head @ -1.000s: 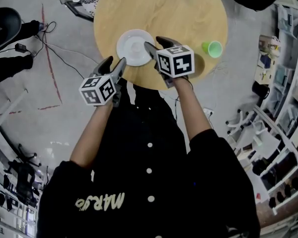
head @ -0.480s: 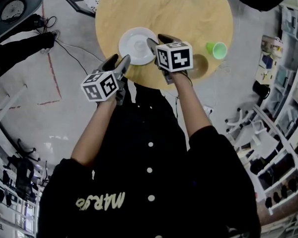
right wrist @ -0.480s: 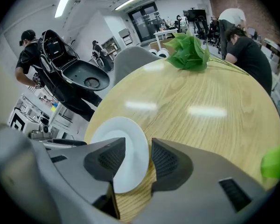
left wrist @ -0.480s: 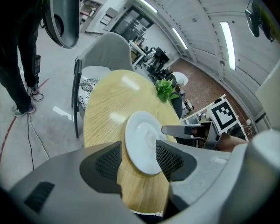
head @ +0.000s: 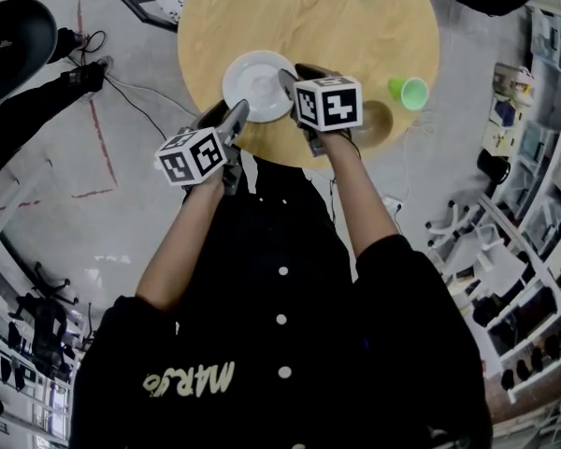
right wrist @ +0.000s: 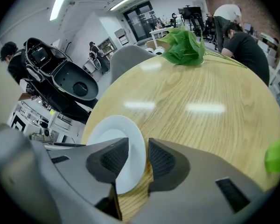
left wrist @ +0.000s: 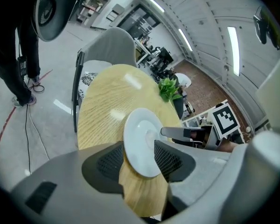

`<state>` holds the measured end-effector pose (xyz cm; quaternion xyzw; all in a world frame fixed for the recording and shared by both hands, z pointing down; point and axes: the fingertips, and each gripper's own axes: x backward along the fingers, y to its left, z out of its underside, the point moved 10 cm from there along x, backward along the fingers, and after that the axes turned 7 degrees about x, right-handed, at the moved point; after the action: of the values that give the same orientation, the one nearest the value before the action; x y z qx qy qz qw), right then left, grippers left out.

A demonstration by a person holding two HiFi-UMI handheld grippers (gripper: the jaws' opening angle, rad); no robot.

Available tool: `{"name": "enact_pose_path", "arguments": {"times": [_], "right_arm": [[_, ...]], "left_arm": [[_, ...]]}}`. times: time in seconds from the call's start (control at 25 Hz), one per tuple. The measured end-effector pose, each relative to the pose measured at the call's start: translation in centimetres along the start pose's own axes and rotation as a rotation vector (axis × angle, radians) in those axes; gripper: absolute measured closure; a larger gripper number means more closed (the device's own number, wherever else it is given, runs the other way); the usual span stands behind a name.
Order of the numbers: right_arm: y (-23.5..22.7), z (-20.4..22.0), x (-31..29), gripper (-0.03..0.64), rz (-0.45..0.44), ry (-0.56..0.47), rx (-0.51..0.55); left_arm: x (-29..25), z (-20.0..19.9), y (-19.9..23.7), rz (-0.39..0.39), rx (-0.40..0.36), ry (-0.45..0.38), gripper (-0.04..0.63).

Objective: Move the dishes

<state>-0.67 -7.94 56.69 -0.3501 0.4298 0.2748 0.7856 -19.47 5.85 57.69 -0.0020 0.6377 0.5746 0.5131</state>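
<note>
Plate on table; rim between right claw jaws, just closing.

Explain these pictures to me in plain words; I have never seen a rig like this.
There is no robot: a person holds a two-jaw gripper in each hand; the cubes with black-and-white squares are part of them. The head view looks down from the person's head; the other two views come from cameras riding on each gripper, looking along its jaws. On the round wooden table lie a white plate, a green cup and, at the far edge, a green plant. Both grippers are at the plate's near rim. The right gripper straddles the rim, its jaws just closing, a gap showing beside it; the left gripper stands wide, closing slightly, the plate's edge between its jaws. Neither grips yet.
</note>
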Motion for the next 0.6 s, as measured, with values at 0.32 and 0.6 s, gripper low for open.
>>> {"name": "enact_pose_path", "arguments": {"times": [0.32, 0.6], "right_arm": [[-0.4, 0.1, 0.4, 0.534, 0.014, 0.000, -0.034], [-0.5, 0.3, 0.5, 0.543, 0.004, 0.008, -0.051]], "left_arm": [[0.0, -0.1, 0.4, -0.048, 0.002, 0.003, 0.491], [-0.1, -1.0, 0.4, -0.065, 0.011, 0.027, 0.545]]}}
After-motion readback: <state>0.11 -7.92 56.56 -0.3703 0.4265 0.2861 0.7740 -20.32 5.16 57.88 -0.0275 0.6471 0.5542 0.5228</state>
